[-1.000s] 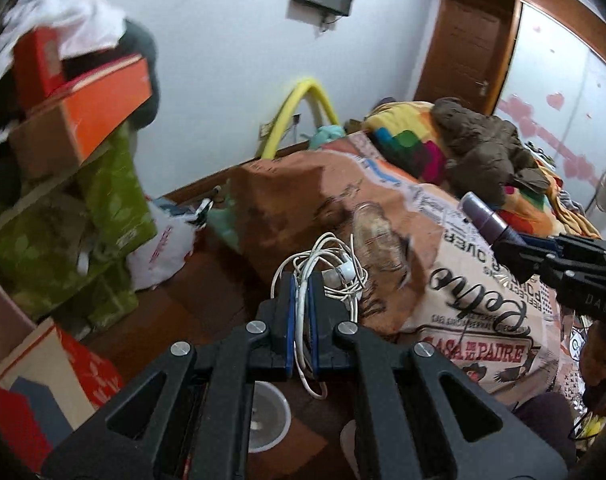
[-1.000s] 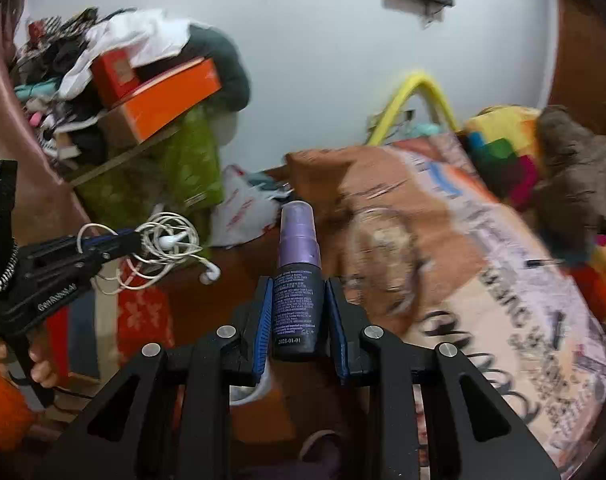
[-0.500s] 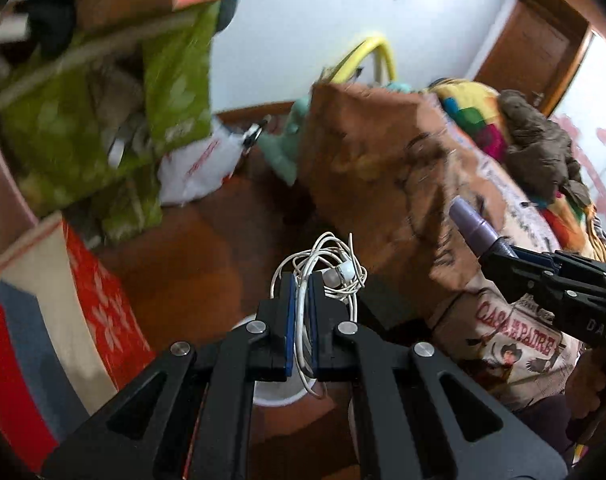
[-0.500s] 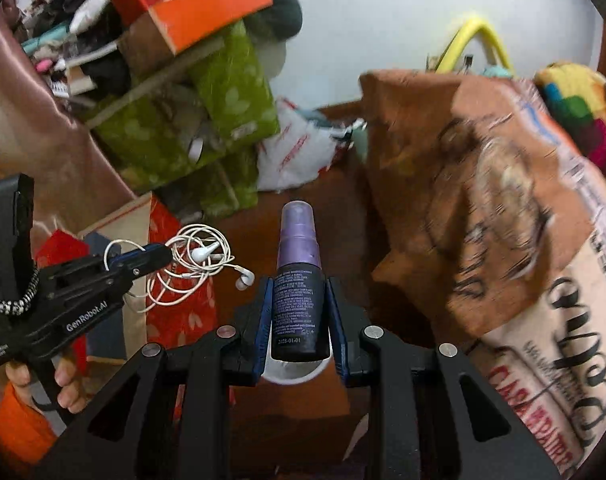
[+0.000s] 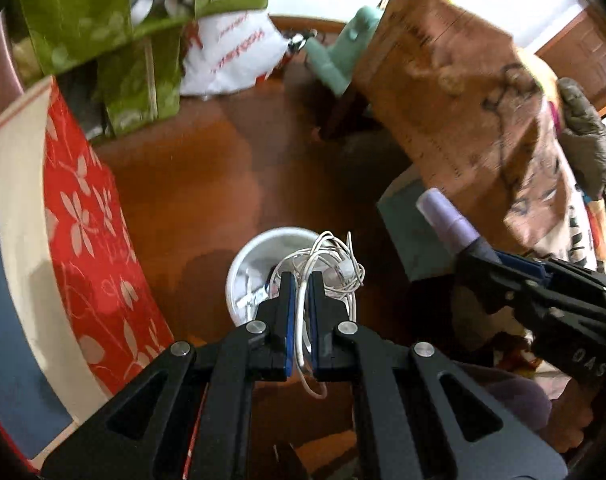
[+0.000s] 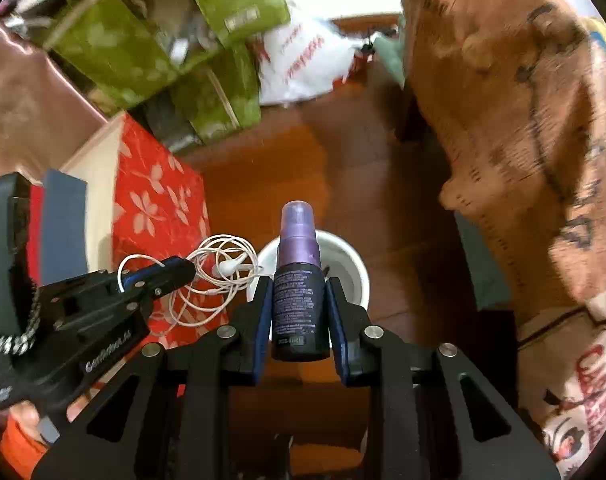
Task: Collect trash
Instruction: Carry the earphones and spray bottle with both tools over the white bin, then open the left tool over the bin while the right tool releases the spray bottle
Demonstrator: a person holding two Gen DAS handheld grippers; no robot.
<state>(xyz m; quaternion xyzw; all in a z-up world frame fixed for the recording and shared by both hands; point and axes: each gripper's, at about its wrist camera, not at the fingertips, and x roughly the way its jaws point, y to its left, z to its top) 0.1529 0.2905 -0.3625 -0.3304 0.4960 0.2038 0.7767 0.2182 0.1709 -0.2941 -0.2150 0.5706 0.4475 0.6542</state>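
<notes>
My left gripper (image 5: 301,286) is shut on a tangle of white earphones (image 5: 331,264), which hangs right above a white bin (image 5: 255,264) on the floor. In the right wrist view the same earphones (image 6: 219,276) dangle from the left gripper (image 6: 183,270) just left of the white bin (image 6: 359,276). My right gripper (image 6: 299,284) is shut on a dark spray bottle (image 6: 299,300) with a purple cap, held over the bin's rim. From the left wrist view that spray bottle (image 5: 451,224) and the right gripper (image 5: 499,264) sit to the right of the bin.
Brown wooden floor (image 5: 207,176) surrounds the bin. A red floral box (image 5: 91,248) stands at the left, green bags (image 5: 143,80) and a white plastic bag (image 5: 231,60) behind. A bed with a printed brown cover (image 5: 463,92) rises on the right.
Both grippers have dropped and tilted down toward the floor, so the white bin now lies just beyond their tips. Each keeps its grip, on the earphones and the bottle.
</notes>
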